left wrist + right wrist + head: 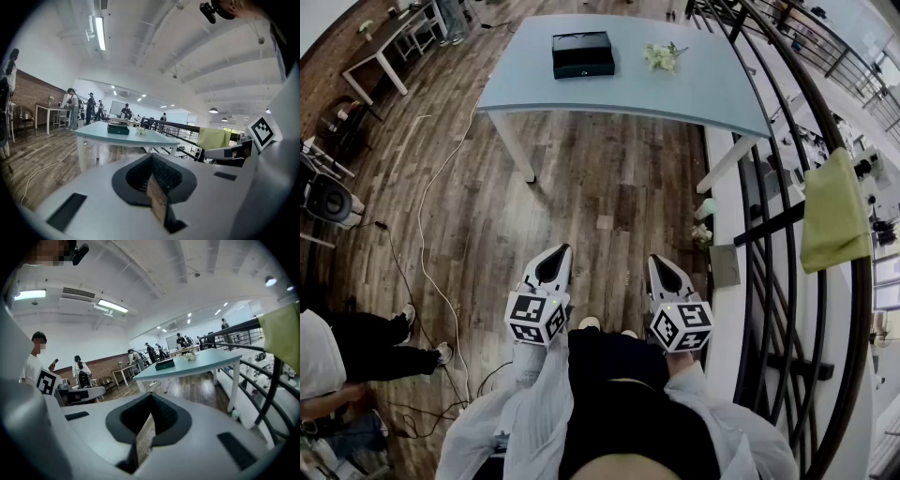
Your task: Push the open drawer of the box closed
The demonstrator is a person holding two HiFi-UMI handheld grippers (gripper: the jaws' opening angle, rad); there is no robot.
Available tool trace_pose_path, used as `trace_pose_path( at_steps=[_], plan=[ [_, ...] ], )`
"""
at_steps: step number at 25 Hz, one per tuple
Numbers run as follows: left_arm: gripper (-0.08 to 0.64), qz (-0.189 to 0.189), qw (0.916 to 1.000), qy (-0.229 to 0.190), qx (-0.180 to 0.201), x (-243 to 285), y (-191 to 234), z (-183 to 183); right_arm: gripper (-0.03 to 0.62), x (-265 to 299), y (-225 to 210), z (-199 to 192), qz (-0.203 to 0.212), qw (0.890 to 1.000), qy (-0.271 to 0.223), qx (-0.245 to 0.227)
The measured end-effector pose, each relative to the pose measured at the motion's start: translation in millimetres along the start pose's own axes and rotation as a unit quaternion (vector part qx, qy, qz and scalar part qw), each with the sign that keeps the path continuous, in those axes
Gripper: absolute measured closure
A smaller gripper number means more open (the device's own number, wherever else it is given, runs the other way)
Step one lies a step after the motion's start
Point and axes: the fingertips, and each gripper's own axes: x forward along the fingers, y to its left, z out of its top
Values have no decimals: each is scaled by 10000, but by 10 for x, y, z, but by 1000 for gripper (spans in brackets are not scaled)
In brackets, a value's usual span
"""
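Now: left gripper (553, 255), right gripper (660, 266), fingers pressed together, empty; one box (582, 54) on one table (694, 94).

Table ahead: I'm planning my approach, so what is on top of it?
On the light blue table lie a dark box and, apart from it, a small bunch of pale flowers. The box's inside is covered; its drawer cannot be made out.

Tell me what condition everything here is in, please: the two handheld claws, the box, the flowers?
Left gripper: fingers together, empty.
Right gripper: fingers together, empty.
Dark rectangular box: flat on the pale blue table; drawer too distant to judge.
White flower bunch: lying on the table, apart from the box.
Yellow-green cloth: draped over the black railing.
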Motion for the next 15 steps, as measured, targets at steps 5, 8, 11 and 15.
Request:
trace_pose_path(
  at_steps=[5,8,11,15],
  plan=[
    [545,-41,10000,-12,-22,-86,-177,28,586,-169,-32,15,-42,10000,-64,-18],
    [545,-3,10000,-33,-87,-139,-191,10,586,-202,-52,-12,-135,9999,-53,-85],
    [545,-2,10000,-33,-92,-177,-178,8,586,-220,-43,24,-196,9996,-134,-120],
    [545,-40,10000,-22,-36,-197,-149,12,586,-216,-20,31,-255,9994,-217,-90]
  ],
)
